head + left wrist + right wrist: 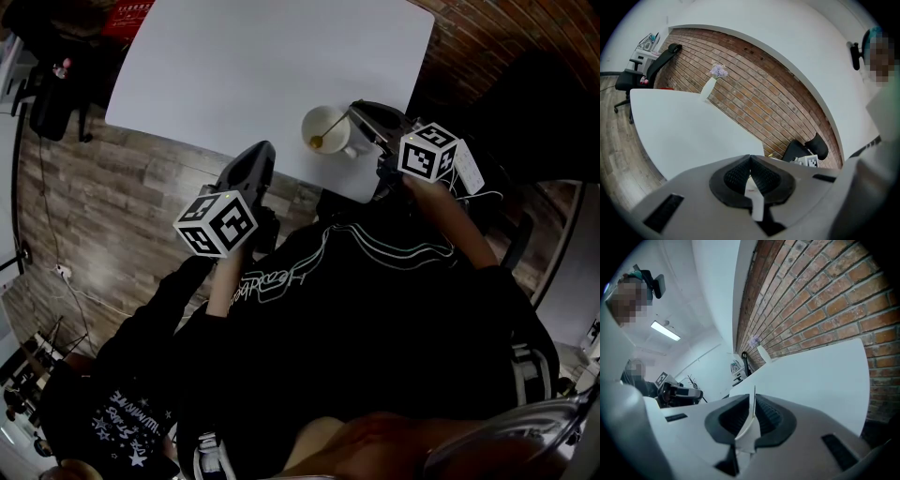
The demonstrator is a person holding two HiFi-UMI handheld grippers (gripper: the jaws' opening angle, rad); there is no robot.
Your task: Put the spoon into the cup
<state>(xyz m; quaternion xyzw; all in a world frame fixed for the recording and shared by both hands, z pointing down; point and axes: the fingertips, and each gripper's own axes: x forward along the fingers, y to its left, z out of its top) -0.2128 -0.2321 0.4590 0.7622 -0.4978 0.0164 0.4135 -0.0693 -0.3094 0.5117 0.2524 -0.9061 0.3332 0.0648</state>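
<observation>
1. As the right gripper view shows, the right gripper (753, 397) has its jaws pressed together, with nothing visible between them.
2. The left gripper (750, 157) is likewise closed on nothing.
3. In the head view, the right gripper (361, 111) rests over the near edge of the table (262, 66). The cup (337, 141) stands just beside its tips, at about 8 o'clock.
4. The spoon (330, 129) lies inside the cup. Its bowl is low at 8 o'clock, and its handle leans over the rim toward 1 to 2 o'clock, ending close to the right gripper's tips. Whether they touch cannot be told.
5. The left gripper (264, 148) is well apart from the cup, which lies between 2 and 3 o'clock from it. The right hand is therefore the nearer one.
6. Judgement: the placement looks complete. Any withdrawal should draw back along the handle's line, not across it, to avoid tipping the cup.
7. Only the head view shows the cup and spoon. The right gripper view looks past them over bare table to a brick wall (825, 296), but it settles the jaw state.
</observation>
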